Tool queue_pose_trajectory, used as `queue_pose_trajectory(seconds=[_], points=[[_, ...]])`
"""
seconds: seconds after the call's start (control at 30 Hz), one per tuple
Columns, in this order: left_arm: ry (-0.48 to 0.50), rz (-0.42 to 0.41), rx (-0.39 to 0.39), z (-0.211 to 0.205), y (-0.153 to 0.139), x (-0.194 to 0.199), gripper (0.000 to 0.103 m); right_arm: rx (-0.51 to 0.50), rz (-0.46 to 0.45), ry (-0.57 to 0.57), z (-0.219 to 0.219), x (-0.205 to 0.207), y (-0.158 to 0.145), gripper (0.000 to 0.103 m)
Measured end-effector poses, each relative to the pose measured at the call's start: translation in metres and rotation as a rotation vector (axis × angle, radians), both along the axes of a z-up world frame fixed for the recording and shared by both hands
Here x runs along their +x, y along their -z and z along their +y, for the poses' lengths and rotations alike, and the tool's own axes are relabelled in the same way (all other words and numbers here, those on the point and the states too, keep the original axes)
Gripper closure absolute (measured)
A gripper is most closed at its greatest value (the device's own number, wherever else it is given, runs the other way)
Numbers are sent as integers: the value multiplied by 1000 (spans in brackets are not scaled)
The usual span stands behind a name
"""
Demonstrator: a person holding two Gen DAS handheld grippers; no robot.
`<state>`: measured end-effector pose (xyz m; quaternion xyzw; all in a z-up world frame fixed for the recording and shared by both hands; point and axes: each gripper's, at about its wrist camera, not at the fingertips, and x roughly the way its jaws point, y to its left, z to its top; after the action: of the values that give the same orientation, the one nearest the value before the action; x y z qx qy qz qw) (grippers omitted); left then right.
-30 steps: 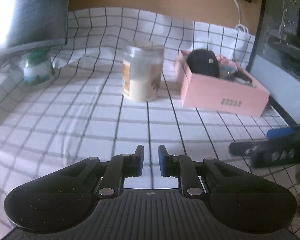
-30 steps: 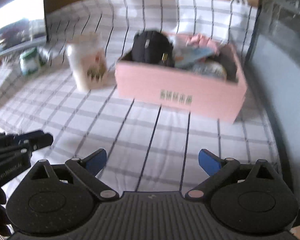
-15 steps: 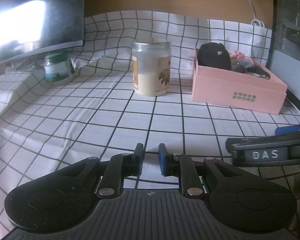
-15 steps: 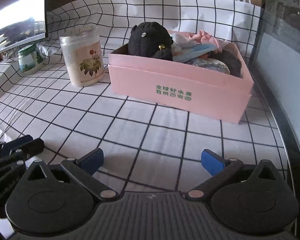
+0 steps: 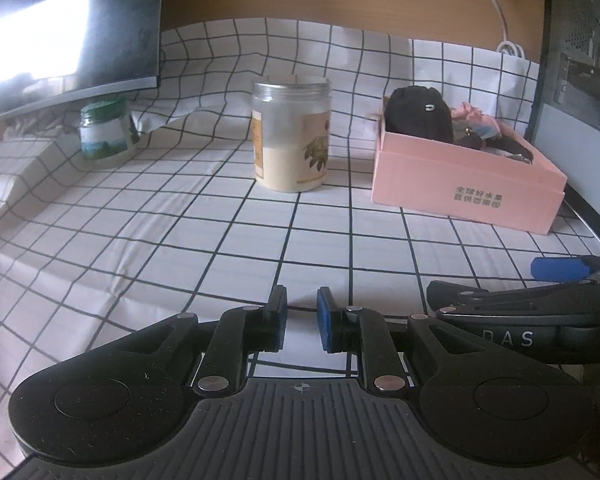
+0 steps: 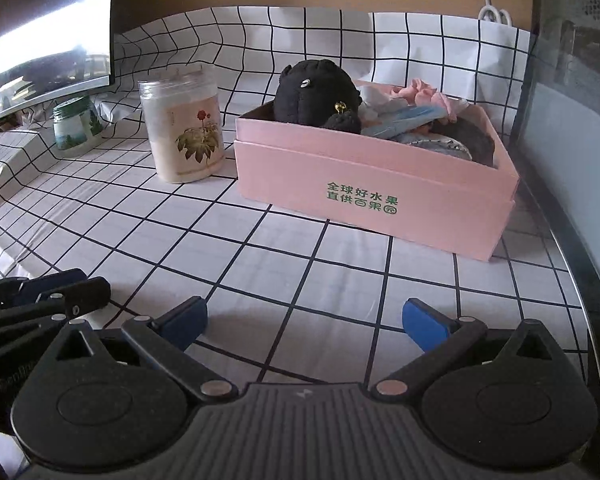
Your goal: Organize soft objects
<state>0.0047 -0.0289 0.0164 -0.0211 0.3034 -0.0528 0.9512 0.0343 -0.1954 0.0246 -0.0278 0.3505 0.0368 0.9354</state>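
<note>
A pink cardboard box [image 5: 460, 196] [image 6: 372, 200] stands at the right on the checked cloth. Soft things fill it: a black plush [image 5: 418, 114] [image 6: 314, 94], pink fabric [image 6: 432, 98] and blue and dark pieces. My left gripper [image 5: 302, 312] hovers over bare cloth well short of the box, its pads a narrow gap apart with nothing between them. My right gripper [image 6: 304, 316] stands wide open and holds nothing, in front of the box. Each gripper shows at the edge of the other's view: the right gripper [image 5: 556, 270], the left gripper [image 6: 60, 284].
A tall clear jar [image 5: 292, 136] [image 6: 184, 128] with pale contents stands left of the box. A small green-lidded jar [image 5: 104, 134] [image 6: 76, 124] sits farther left under a monitor [image 5: 60, 40]. A dark case [image 5: 580, 60] bounds the right side. The cloth climbs the back wall.
Both views were blurred and slightly tilted a second ago and are now sharp and steady. The left gripper shifted a little, then stopped. Neither gripper's jaws changed.
</note>
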Motion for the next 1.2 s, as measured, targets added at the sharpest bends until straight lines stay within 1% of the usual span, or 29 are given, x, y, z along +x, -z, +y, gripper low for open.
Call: queue_pose_trajectory(seconds=[0.17, 1.2], points=[[-2, 1, -10, 1, 0, 0, 84, 0, 0, 0, 0, 0, 0, 0], [-1, 0, -4, 1, 0, 0, 84, 0, 0, 0, 0, 0, 0, 0]])
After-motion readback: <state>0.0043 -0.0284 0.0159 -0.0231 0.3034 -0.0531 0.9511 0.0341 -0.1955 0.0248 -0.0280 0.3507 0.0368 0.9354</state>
